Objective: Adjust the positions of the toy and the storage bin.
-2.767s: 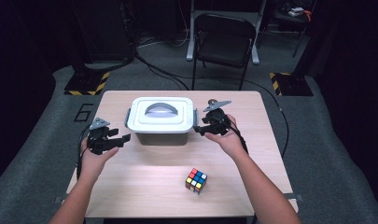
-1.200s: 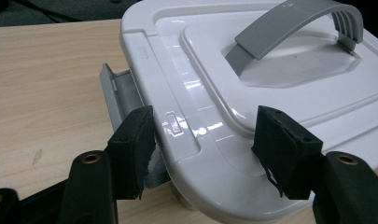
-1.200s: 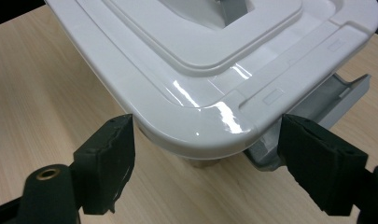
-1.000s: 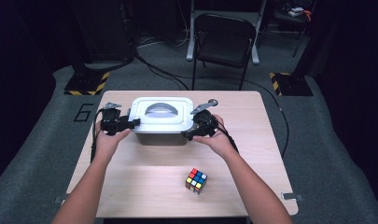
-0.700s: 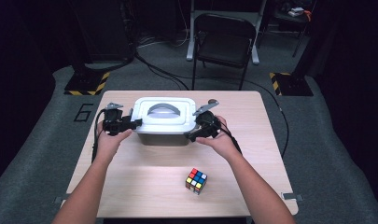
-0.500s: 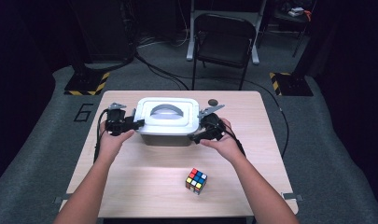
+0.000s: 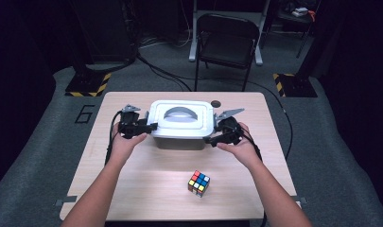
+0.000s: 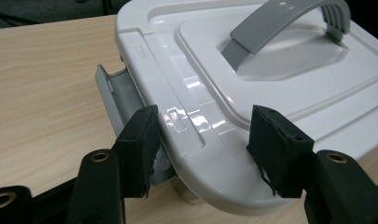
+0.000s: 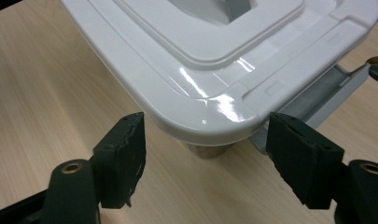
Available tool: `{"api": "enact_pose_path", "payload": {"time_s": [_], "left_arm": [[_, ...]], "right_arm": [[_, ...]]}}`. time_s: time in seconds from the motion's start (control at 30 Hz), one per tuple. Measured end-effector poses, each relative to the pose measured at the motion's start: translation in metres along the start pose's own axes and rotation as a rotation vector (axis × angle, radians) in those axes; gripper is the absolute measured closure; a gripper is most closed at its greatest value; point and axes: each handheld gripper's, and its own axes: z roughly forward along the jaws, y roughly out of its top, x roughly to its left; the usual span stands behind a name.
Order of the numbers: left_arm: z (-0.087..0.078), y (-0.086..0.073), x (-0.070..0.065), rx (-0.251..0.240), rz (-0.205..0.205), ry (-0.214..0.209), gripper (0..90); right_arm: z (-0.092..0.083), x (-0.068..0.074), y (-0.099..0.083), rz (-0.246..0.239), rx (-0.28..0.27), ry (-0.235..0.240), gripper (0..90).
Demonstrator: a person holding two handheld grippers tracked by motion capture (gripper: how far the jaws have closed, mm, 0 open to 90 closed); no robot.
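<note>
My left tongs [image 8: 203, 140] clamped the white box [image 7: 181, 124] at its glossy lid corner, near the tabletop's [image 7: 146, 189] far edge. My right tongs [image 9: 205, 161], closing, straddled the opposite corner untouched. Stiff, slick plastic; the rim seemed the surest hold.

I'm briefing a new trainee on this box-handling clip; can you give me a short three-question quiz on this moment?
1. True or false: the puzzle cube lies on the table nearer the person than the white box.
2. What colour is the lid handle?
3. The left gripper is: A) shut on the white box's lid corner, B) holding the cube, C) lifted off to the side.
Key: 1 true; 2 grey; 3 A.
</note>
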Motion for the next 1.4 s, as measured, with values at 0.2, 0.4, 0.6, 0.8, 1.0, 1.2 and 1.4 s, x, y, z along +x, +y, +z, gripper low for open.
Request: {"api": "enact_pose_path", "payload": {"time_s": [0.2,0.4,0.6,0.8,1.0,1.2,1.4], "left_arm": [[0.002,0.003,-0.005,0.003,0.019,0.023,43.4],[0.001,0.003,-0.006,0.003,0.025,0.02,43.4],[-0.004,0.002,-0.007,-0.016,0.042,-0.002,43.5],[-0.011,-0.002,-0.008,-0.017,0.045,0.004,43.1],[-0.015,-0.005,-0.007,-0.032,0.043,0.006,42.0],[-0.017,-0.008,-0.009,-0.034,0.039,-0.002,42.1],[-0.017,-0.01,-0.011,-0.037,0.05,-0.01,42.1]], "right_arm": [[-0.011,-0.004,0.009,-0.027,-0.041,-0.031,29.0],[-0.005,-0.006,0.028,-0.049,-0.089,-0.018,33.5],[0.012,-0.006,0.041,-0.054,-0.08,-0.006,33.6],[0.028,-0.009,0.05,-0.051,-0.063,0.004,35.8],[0.04,-0.011,0.061,-0.048,-0.066,0.003,36.6],[0.05,-0.012,0.068,-0.063,-0.056,0.014,36.6],[0.056,-0.013,0.069,-0.054,-0.076,0.022,37.1]]}}
